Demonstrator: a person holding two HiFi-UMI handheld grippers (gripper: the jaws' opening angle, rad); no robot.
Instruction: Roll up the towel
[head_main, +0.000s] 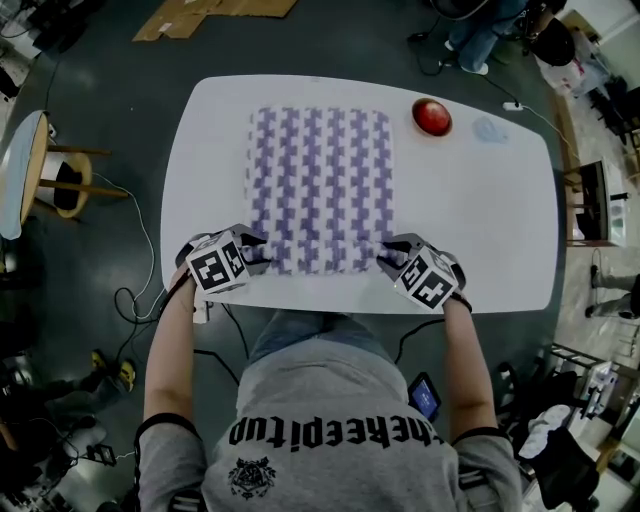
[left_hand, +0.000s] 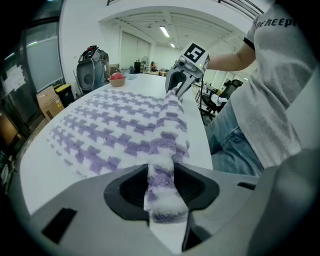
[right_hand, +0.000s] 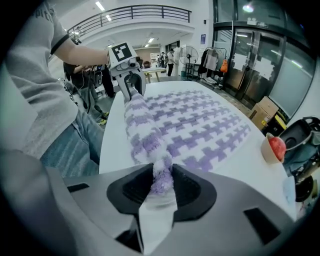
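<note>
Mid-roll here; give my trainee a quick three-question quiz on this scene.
1. True or false: the towel is fully rolled up.
2. What do the left hand-held gripper and right hand-held gripper pinch? A) the towel's near edge B) a cup C) nothing
3. The red object sits on the table by the towel's ____ right corner (near/far).
Key: 1 false; 2 A; 3 far.

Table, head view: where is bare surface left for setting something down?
Widest: right of the towel, below the red item, up to the table edge. Narrower strip left of the towel. Crowded: near edge, with left gripper and right gripper.
</note>
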